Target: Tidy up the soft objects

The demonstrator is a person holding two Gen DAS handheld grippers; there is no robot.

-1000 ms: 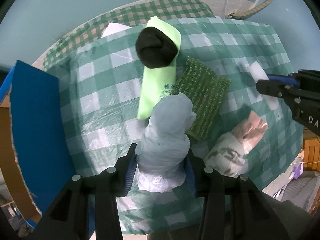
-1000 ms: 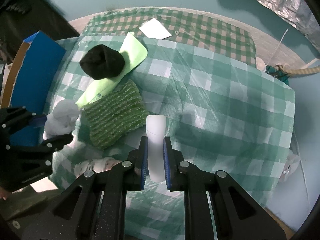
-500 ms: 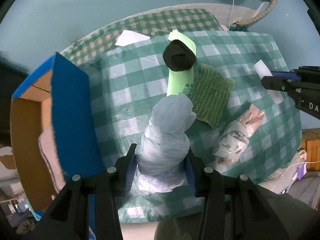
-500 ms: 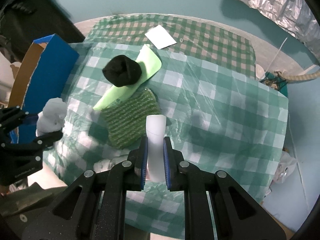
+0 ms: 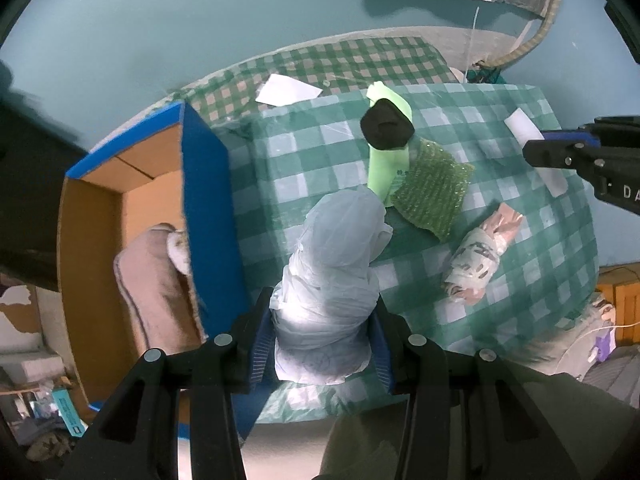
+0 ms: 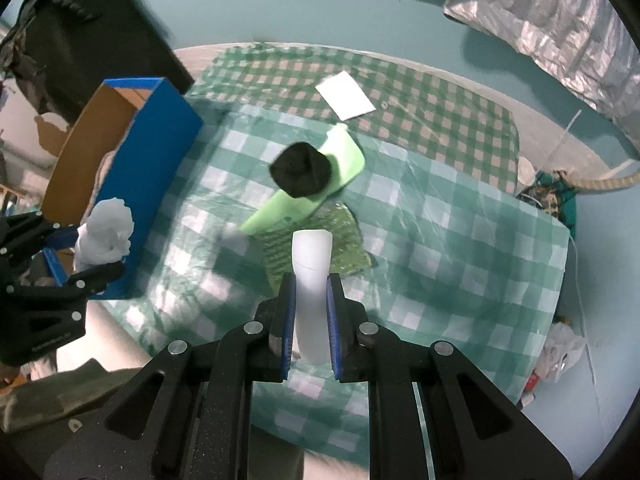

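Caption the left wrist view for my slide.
Left gripper clamps a white plastic bundle above the checkered tablecloth, beside the blue box.

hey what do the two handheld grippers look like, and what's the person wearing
Both the left gripper and right gripper are matte black plastic frames with open cutouts, round silver screw heads, and ribbed blue pads on the fingers. White lettering marks the sides. No cables show. The person wears olive-green clothing.

Teal floor [image 5: 160, 32] all round; a green checked tablecloth [image 6: 460, 240] (plastic-covered) on the table.

Left gripper [image 5: 322, 344] clamps plastic bundle [image 5: 334, 276] (whitish).
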